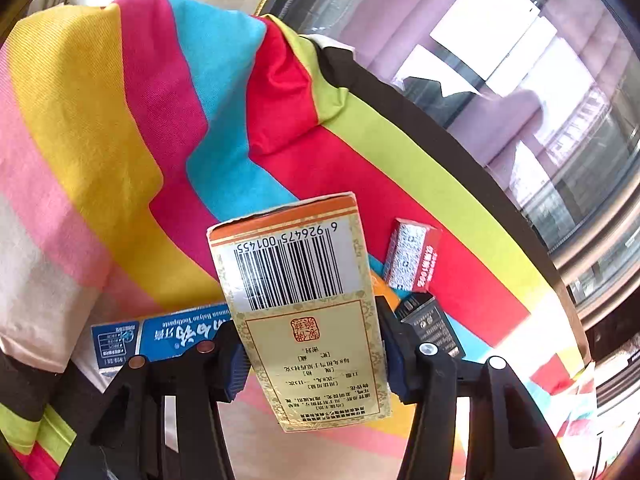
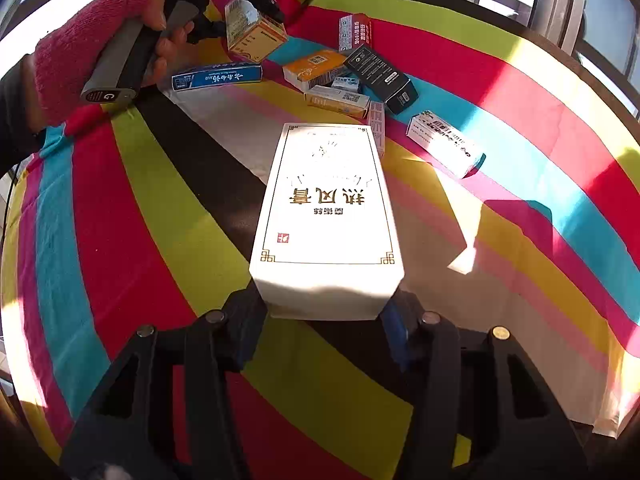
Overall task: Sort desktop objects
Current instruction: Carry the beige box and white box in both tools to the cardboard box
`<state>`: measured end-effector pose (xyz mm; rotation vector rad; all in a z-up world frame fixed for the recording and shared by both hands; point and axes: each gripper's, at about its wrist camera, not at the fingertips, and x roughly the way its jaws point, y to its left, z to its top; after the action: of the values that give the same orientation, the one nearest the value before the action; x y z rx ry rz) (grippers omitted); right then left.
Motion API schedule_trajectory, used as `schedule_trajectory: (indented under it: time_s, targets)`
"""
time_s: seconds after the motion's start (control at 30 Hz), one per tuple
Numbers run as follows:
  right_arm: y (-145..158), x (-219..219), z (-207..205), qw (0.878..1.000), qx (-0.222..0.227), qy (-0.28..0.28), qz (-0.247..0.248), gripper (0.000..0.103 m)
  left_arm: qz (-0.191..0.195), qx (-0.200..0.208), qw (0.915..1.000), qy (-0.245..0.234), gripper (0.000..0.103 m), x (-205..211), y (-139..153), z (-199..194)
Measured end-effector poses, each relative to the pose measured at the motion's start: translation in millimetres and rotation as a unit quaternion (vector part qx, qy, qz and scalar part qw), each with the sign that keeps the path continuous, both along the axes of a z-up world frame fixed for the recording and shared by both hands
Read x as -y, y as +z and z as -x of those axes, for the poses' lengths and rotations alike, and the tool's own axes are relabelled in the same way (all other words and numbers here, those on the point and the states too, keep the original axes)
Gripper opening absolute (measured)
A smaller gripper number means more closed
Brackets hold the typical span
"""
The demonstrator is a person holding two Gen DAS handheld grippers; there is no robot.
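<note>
A woven cotton tablecloth (image 2: 132,216) in broad stripes of lime, red, blue, magenta, yellow, pink, white and black is covering the table, and hard sunlight is washing over its middle.

The largest item, a tall white carton (image 2: 326,216) with a thin gold border and large gold Chinese characters, is sitting in the right gripper (image 2: 324,320), whose black fingers are pressing against its two near sides and holding it over the cloth.

The left gripper (image 1: 312,360) is clamping a cream and gold medicine box (image 1: 298,304) with an orange band at its far end; its face is showing a barcode numbered 6 926475 001455, a small red seal and fine Chinese print. In the right wrist view this box (image 2: 256,34) is hanging above the far-left part of the cloth, and a hand in a pink knitted fingerless glove (image 2: 80,48) is gripping the grey handle.

Behind it a long blue toothpaste box (image 2: 218,76) is lying flat, its label reading "Toothpaste". To the right, small cartons are clustering: a black box (image 2: 380,76) leaning across an orange box (image 2: 316,68), a red and silver box (image 2: 354,32) beyond them, and a white and blue box (image 2: 446,144) lying apart.
</note>
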<state>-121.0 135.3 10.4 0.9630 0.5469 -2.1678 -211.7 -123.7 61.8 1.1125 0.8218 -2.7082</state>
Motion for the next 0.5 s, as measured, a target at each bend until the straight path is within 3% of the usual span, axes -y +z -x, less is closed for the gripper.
schedule_trajectory:
  time_s: [0.13,0.27,0.5]
  targets:
    - [0.7,-4.3,-11.6,1.000,0.008,-0.017,0.000,0.055,0.030,0.030,0.9961,-0.078,0.055,-25.7,-2.6,-69.6]
    - [3.8,-9.3,-30.0,0.999,0.017,-0.029,0.001,0.055,0.070,0.054,0.9868,-0.136,0.055,-35.7,-11.0,-145.2]
    - [8.7,-8.5,-69.6,0.999,0.028,-0.029,0.006,0.055,0.115,0.062,0.9783,-0.161,0.055,-39.8,-24.8,-224.5]
